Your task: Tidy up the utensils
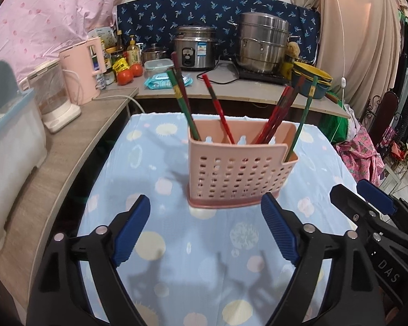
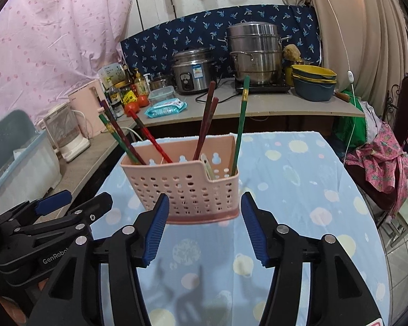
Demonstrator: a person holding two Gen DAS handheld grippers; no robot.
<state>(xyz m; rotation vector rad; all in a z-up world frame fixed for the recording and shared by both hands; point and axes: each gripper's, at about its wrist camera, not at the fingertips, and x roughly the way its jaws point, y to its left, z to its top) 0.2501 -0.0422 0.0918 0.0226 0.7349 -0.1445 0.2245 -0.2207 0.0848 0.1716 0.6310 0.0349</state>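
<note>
A pink perforated utensil holder stands upright on the blue dotted tablecloth. It holds several red and green chopsticks, leaning out left and right. It also shows in the right wrist view with the chopsticks. My left gripper is open and empty, just in front of the holder. My right gripper is open and empty, its fingertips close to the holder's base on either side. Each gripper shows at the edge of the other's view: the right gripper and the left gripper.
A wooden counter runs along the left with a pink kettle and a plastic bin. The back counter holds a rice cooker, a steel steamer pot, stacked bowls, tomatoes and bottles.
</note>
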